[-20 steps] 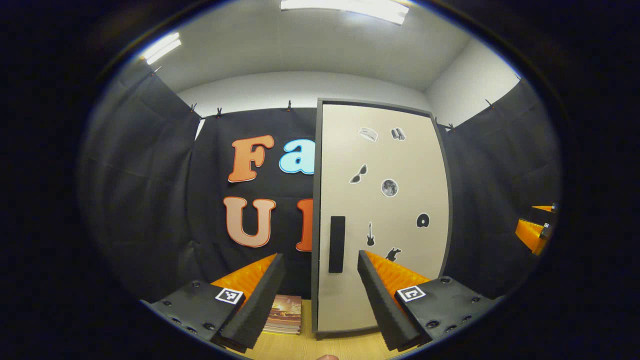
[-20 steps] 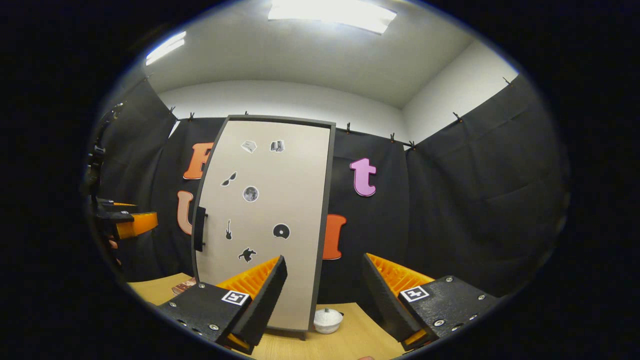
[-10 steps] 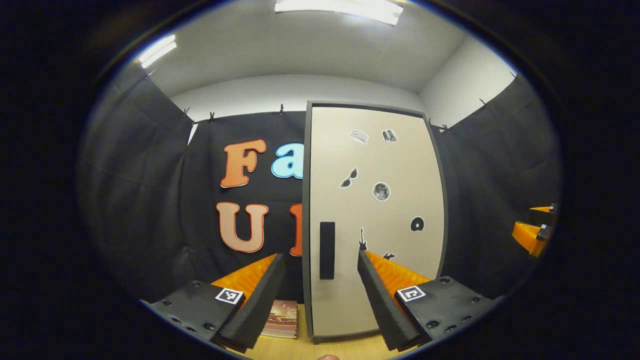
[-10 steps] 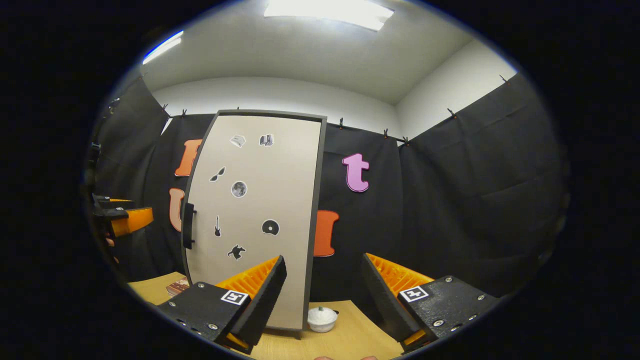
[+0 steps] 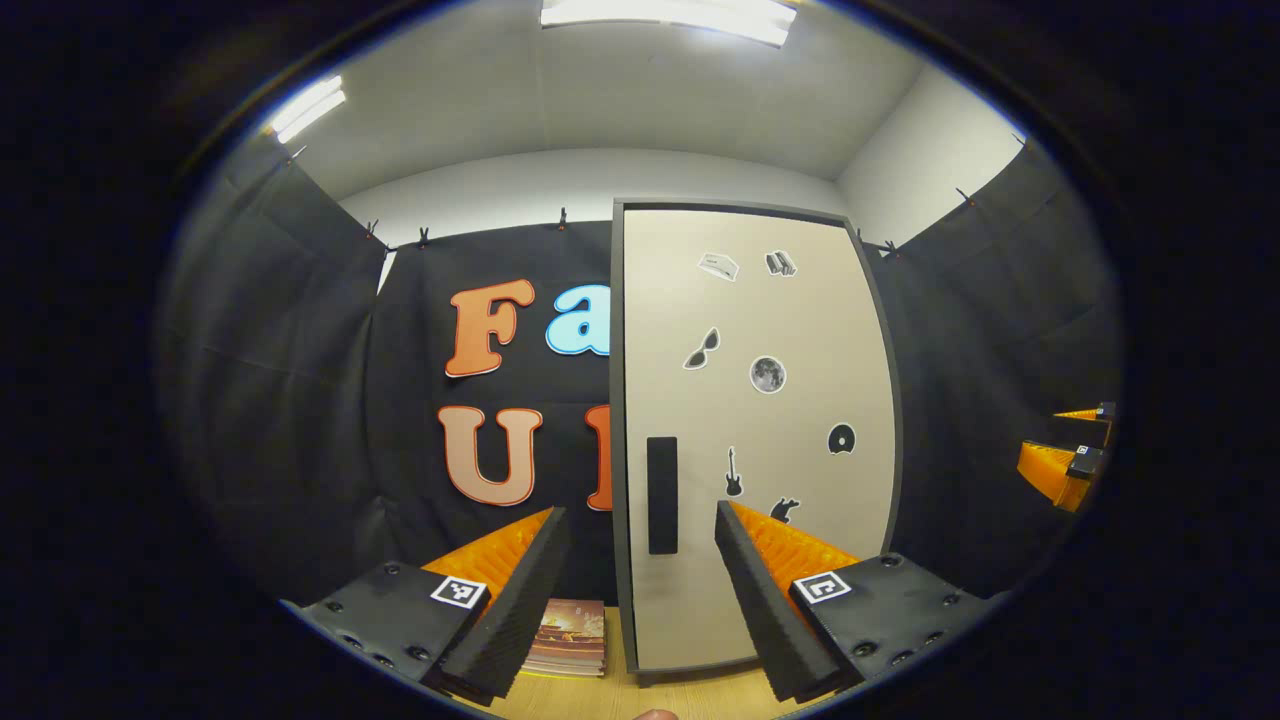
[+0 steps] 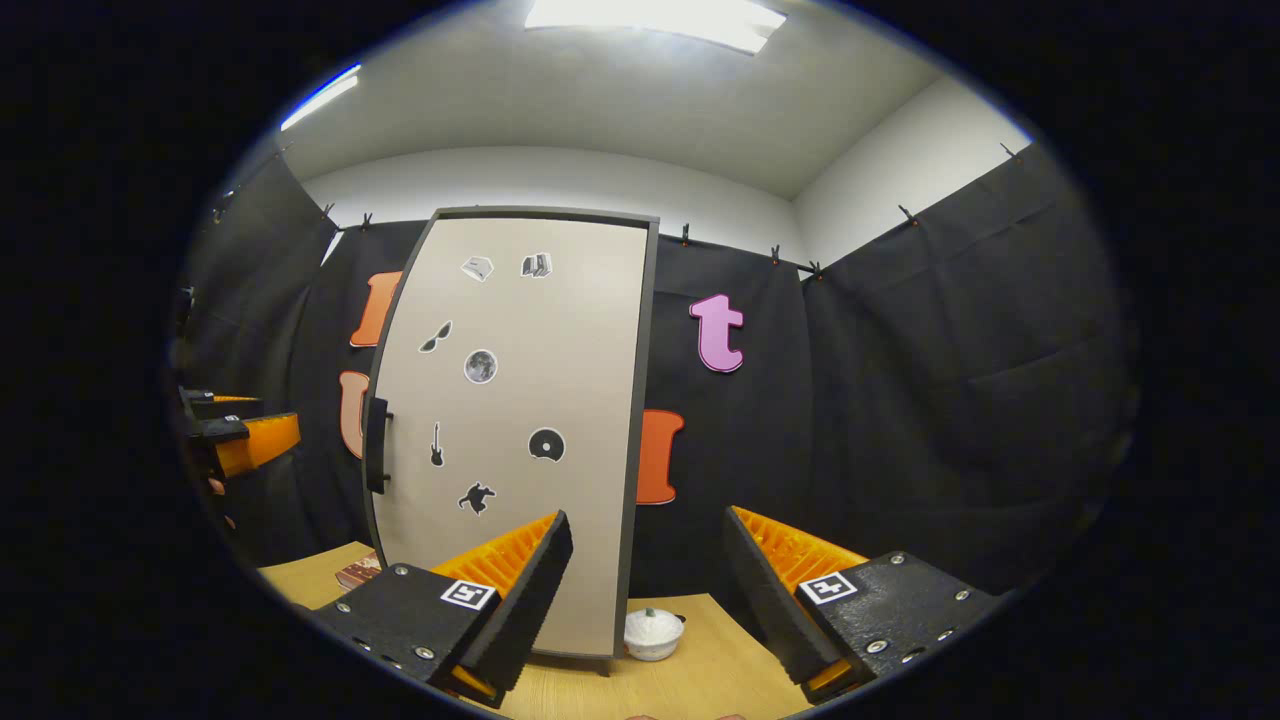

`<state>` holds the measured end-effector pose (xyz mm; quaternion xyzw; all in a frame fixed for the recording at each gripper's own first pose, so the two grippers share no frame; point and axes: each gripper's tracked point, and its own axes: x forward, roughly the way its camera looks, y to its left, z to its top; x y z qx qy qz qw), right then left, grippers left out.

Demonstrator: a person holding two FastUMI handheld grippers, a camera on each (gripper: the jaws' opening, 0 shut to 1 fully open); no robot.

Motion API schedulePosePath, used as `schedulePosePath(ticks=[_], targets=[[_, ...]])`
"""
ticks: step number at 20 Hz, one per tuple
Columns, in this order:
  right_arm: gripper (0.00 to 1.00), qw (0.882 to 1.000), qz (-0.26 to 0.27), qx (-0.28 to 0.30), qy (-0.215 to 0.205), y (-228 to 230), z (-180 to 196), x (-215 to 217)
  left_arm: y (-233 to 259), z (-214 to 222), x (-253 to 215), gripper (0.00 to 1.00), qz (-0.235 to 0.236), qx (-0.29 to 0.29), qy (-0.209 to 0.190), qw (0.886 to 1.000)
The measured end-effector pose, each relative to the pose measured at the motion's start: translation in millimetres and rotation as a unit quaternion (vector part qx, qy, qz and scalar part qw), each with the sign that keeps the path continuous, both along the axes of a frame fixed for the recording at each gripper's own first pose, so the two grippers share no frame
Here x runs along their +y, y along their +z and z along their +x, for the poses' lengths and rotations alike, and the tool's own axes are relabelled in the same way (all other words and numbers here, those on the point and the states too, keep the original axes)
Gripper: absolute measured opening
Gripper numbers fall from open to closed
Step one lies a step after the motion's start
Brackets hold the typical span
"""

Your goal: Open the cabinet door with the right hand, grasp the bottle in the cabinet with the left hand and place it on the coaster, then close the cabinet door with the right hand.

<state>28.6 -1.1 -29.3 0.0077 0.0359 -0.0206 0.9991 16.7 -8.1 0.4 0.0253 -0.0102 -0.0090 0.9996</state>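
A tall beige cabinet (image 5: 770, 330) with a dark frame stands on the wooden table, its door closed and dotted with small stickers. Its dark vertical handle (image 5: 662, 495) sits near the door's left edge, straight ahead of my left gripper (image 5: 640, 590), which is open and empty some way short of it. In the right gripper view the cabinet (image 6: 540, 350) is left of centre with the handle (image 6: 377, 445) on its far left edge. My right gripper (image 6: 648, 600) is open and empty, aimed past the cabinet's right side. The bottle is hidden behind the door.
A stack of books (image 5: 568, 636) lies left of the cabinet's foot. A small white lidded pot (image 6: 653, 634) sits on the table (image 6: 700, 680) by the cabinet's right foot. The other gripper shows at the far right (image 5: 1068, 462) and far left (image 6: 240, 435).
Both views have shifted slightly; the cabinet sits a little differently in each. Both grippers stay open, and the door stays closed.
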Motion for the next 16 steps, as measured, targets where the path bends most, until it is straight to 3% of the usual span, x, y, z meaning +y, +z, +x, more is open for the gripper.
schedulePosePath(ticks=[9, 16], targets=[[0.95, 0.998, 0.018, 0.035, 0.055, -25, 32, 76, -12, -12, 63, 0.96, 0.018, 0.005, 0.049, 0.999], [0.95, 0.991, 0.024, 0.051, 0.121, -34, 78, 183, -42, -26, 127, 0.96, 0.028, 0.03, 0.088, 0.995]])
